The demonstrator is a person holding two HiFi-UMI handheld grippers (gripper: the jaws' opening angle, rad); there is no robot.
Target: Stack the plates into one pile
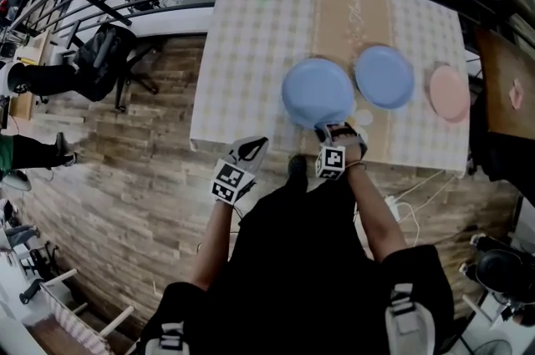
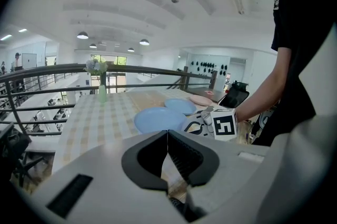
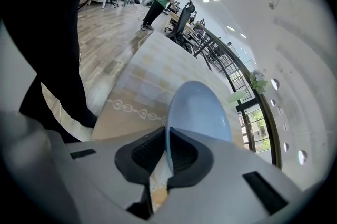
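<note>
Though thin-rimmed — round, glossy blue plate [image 3: 200, 107]

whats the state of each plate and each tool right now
light blue plate: rim clamped in right tool, not yet stacked
darker blue plate: flat on table, alone
pink plate: flat on table, alone
right tool: shut on light blue plate
left tool: shut, empty

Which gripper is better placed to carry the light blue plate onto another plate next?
Right. The right gripper is shut on the near rim of the light blue plate. The left gripper is shut and empty, at the edge of the table.
</note>
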